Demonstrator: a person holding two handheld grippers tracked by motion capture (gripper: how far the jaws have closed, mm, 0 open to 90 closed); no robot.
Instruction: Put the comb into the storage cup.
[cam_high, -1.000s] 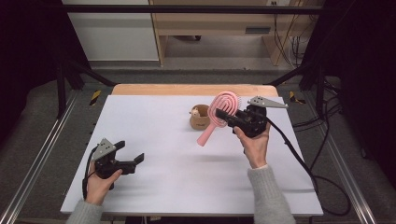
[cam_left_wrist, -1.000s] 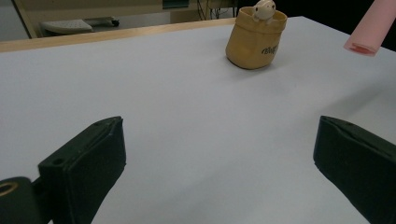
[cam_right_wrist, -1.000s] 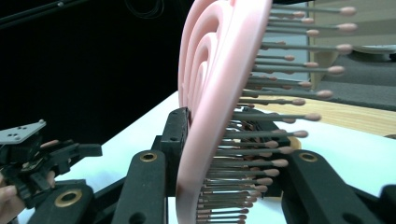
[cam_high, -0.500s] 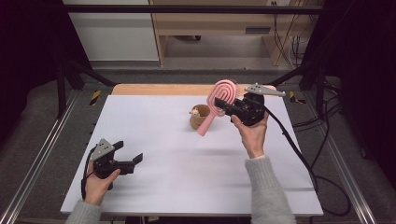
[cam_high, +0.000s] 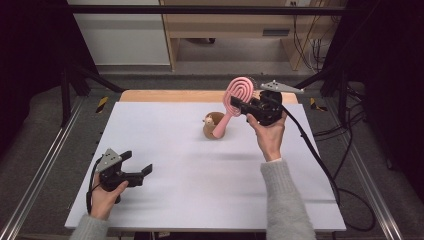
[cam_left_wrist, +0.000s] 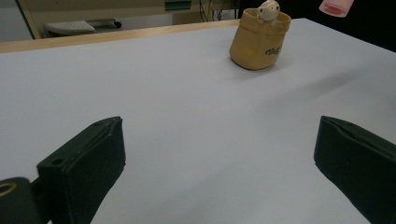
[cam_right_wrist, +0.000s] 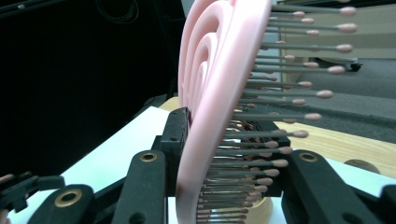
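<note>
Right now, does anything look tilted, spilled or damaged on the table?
Nothing spilled or broken. The pink hairbrush hangs tilted in the right tongs, gripped at its head, handle slanting down toward the small tan cup, which leans slightly in the left gripper view.

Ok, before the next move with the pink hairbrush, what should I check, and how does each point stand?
1. Right gripper shut on the pink plastic hairbrush: ok.
2. Grip sits on the brush head, across the bristles: ok.
3. Handle tip clear of the small tan cup with a toy figure: cannot tell.
4. Cup upright on the white table: ok.
5. Left gripper open, apart from the cup: ok.
</note>
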